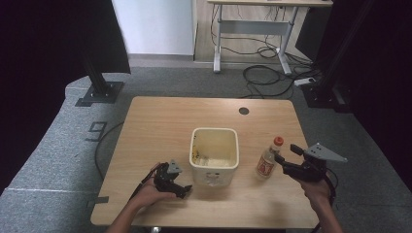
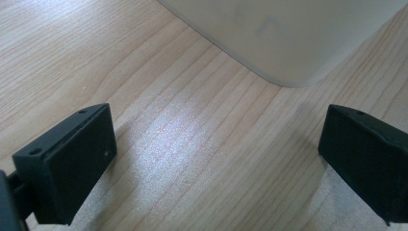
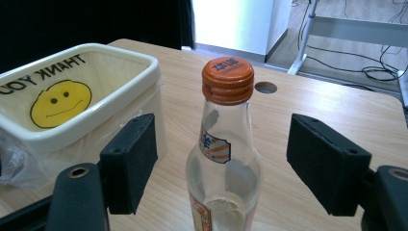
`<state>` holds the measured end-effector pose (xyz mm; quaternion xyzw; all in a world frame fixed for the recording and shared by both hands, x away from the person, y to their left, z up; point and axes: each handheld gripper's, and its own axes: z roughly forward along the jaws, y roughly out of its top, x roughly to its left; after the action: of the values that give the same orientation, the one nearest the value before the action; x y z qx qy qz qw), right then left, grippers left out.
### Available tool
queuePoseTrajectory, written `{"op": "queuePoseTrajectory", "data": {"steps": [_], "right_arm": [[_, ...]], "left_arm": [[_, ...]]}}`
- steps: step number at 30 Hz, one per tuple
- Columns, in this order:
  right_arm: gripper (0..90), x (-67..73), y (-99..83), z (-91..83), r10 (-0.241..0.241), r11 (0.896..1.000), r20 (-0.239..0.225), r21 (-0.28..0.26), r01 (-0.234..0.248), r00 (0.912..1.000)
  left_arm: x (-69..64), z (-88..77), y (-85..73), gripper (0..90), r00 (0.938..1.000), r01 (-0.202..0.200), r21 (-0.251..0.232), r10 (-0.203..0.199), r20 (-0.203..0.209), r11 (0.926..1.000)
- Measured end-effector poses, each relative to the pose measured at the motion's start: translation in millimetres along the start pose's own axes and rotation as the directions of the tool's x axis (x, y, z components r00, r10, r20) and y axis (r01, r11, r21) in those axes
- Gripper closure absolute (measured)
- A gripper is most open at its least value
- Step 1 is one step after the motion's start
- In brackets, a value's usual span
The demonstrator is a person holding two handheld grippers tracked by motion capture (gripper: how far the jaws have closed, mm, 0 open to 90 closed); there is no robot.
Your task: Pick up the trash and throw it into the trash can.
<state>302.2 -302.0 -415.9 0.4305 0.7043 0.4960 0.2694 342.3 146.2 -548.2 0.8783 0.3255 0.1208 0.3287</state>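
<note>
A clear glass bottle [image 1: 268, 161] with an orange cap stands upright on the table, right of a cream plastic bin [image 1: 214, 130]. My right gripper [image 1: 285, 153] is just right of the bottle, jaws pointing at it. In the right gripper view the bottle [image 3: 223, 159] stands between the two black pads [image 3: 134, 159] with a gap on each side, so the right gripper [image 3: 228, 144] is open. My left gripper [image 1: 184, 190] rests low by the bin's front left corner. In the left gripper view this gripper [image 2: 216, 154] is open over bare wood, the bin's corner [image 2: 288, 38] just ahead.
The bin [image 3: 144, 62] has a smiley face and "THANK YOU" printed inside, and a crumpled plastic bag hangs at its side [image 3: 14, 159]. The wooden table [image 1: 160, 126] has a round cable hole [image 1: 244, 110] at the far right. Beyond it stand a desk frame [image 1: 252, 24] and floor cables [image 1: 272, 73].
</note>
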Motion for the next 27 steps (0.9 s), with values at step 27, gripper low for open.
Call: {"op": "queuePoseTrajectory", "data": {"steps": [27], "right_arm": [[34.6,-0.5,8.4,29.8,-0.018,1.000,0.030,0.015,0.018,0.9994]], "left_arm": [[0.1,-0.1,0.1,0.0,1.0000,0.000,0.001,0.000,0.001,1.0000]]}}
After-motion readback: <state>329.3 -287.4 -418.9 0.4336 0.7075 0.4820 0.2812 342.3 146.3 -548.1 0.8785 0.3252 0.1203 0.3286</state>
